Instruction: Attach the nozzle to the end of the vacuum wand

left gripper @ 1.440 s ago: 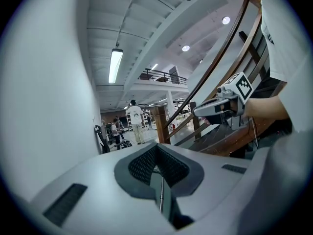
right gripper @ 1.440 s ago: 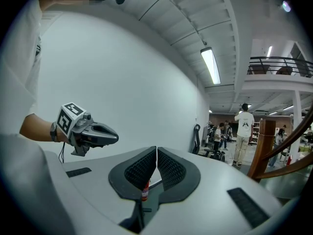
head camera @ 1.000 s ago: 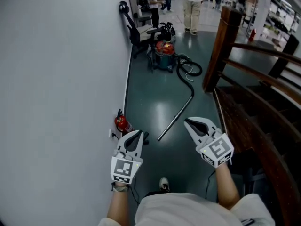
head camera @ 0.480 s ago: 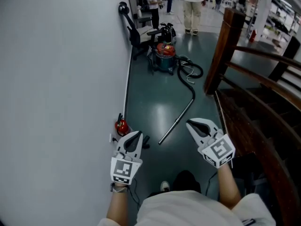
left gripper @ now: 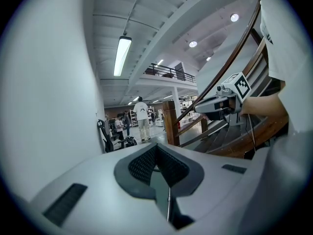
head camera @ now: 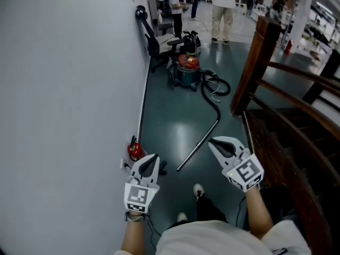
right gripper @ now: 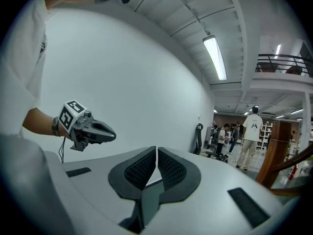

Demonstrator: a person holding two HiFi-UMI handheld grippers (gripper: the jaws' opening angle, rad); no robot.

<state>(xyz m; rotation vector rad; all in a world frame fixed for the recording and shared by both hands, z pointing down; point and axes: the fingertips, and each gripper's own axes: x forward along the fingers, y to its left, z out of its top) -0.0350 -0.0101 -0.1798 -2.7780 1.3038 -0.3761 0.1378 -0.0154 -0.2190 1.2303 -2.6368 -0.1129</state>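
A silver vacuum wand (head camera: 197, 145) lies slantwise on the dark green floor, joined by a black hose (head camera: 214, 95) to a red and teal canister vacuum (head camera: 186, 68) further off. A small dark object (head camera: 161, 168) lies on the floor near the wand's near end, partly behind my left gripper; I cannot tell what it is. My left gripper (head camera: 153, 158) is shut and empty, held in the air left of the wand's near end. My right gripper (head camera: 213, 142) is shut and empty too, just right of the wand. A thin strip of the wand (left gripper: 168, 205) shows below the left jaws.
A pale wall (head camera: 69, 89) runs along the left, with a red fire extinguisher (head camera: 134, 151) at its foot. A wooden stair rail and post (head camera: 255, 62) close the right side. An office chair (head camera: 159, 41) stands behind the vacuum and people (head camera: 222, 9) are further back.
Both grippers have moved forward along the floor with the person's step. The wand's near end now sits lower in the head view, and a shoe shows below between the grippers.
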